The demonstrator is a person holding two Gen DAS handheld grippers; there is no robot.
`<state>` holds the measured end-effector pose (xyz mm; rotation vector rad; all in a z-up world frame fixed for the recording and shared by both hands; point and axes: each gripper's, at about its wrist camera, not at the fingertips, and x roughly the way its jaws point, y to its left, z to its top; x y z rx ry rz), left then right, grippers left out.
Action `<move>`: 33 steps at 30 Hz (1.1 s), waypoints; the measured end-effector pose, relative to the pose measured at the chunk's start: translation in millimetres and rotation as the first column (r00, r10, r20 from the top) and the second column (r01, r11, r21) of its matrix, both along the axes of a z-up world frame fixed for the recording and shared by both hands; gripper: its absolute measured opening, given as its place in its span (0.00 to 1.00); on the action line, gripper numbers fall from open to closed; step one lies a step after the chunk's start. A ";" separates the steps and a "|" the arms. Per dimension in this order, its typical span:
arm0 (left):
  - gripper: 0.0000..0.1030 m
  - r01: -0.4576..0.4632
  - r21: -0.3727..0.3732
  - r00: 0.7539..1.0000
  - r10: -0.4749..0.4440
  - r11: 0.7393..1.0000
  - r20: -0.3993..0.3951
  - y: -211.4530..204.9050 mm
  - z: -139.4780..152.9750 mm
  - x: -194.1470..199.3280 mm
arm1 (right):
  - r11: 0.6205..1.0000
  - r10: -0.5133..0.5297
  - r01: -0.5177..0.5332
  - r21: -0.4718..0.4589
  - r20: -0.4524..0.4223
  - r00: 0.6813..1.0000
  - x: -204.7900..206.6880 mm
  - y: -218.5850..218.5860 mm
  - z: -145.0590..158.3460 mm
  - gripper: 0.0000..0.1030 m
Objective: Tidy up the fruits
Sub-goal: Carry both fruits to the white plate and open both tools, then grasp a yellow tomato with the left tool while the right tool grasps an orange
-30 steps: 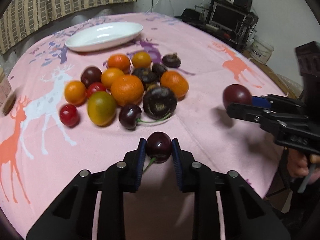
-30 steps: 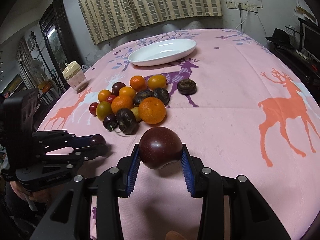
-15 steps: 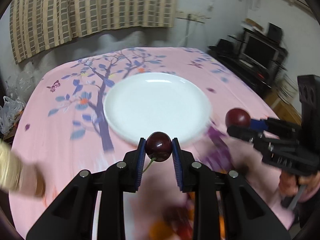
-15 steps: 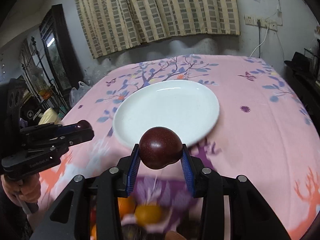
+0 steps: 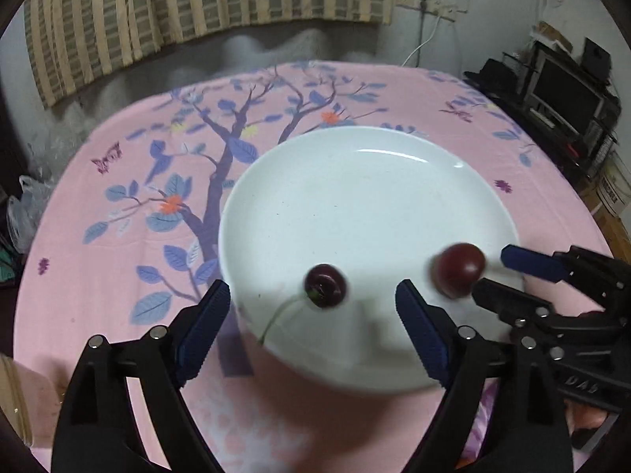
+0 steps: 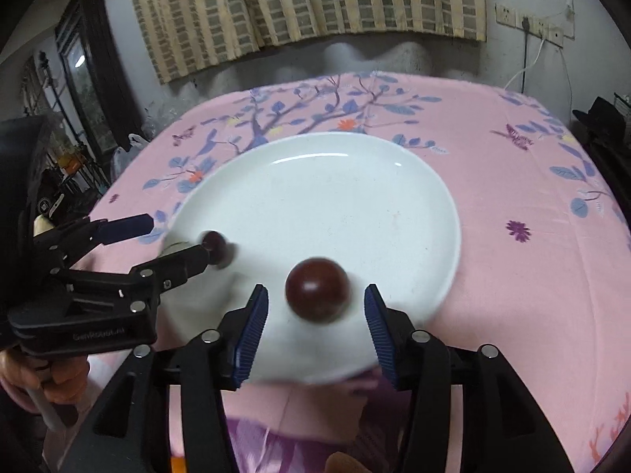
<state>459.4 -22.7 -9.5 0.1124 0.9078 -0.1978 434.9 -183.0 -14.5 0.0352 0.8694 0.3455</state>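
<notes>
Both tongs are spread wide and holding nothing. Left gripper (image 5: 313, 315) has its blue pads well apart, with the cherry (image 5: 325, 285) sitting loose in the gap between them, touching neither one. Right gripper (image 6: 315, 315) is the same deal: jaws gaping, and the plum (image 6: 318, 295) is between the pads with clear space on both sides.

Both fruits look a bit motion-blurred, so I can't tell if they're resting on the plate (image 5: 355, 181) or just above it. They're over its near edge anyway, cherry to the left and plum to the right, a little apart from each other.

Cherry's stem (image 5: 278, 317) is the only thing with a real long axis here. In the left view it curves from the fruit down and to the left, toward the camera and the left pad, with the stem end of the cherry facing down and toward the lens. Plum is basically round, no stem visible, so no direction to call.

Plate is white, sitting on a pink tablecloth (image 6: 512, 181) with a blue tree print. Striped curtain (image 6: 307, 4) hangs behind the table.

From the right view you can see the left gripper's finger (image 6: 179, 266) right next to the cherry, just in front of it.
</notes>
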 end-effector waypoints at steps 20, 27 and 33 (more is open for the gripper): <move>0.90 0.045 -0.220 0.998 -0.035 0.974 0.049 63.6 -18.6 -281.6 | 0.980 -0.043 0.059 0.190 -0.087 0.995 -227.9 -38.2 -33.8 0.51; 0.90 0.075 -0.216 0.996 -0.063 0.973 0.063 60.3 -19.7 -297.0 | 0.969 -0.021 0.054 0.240 -0.137 0.990 -213.8 -36.5 -47.4 0.51; 0.57 0.156 -0.198 0.988 -0.151 0.968 0.039 33.2 -25.9 -285.2 | 0.927 -0.025 0.075 0.367 -0.140 0.990 -215.1 -54.8 -51.0 0.41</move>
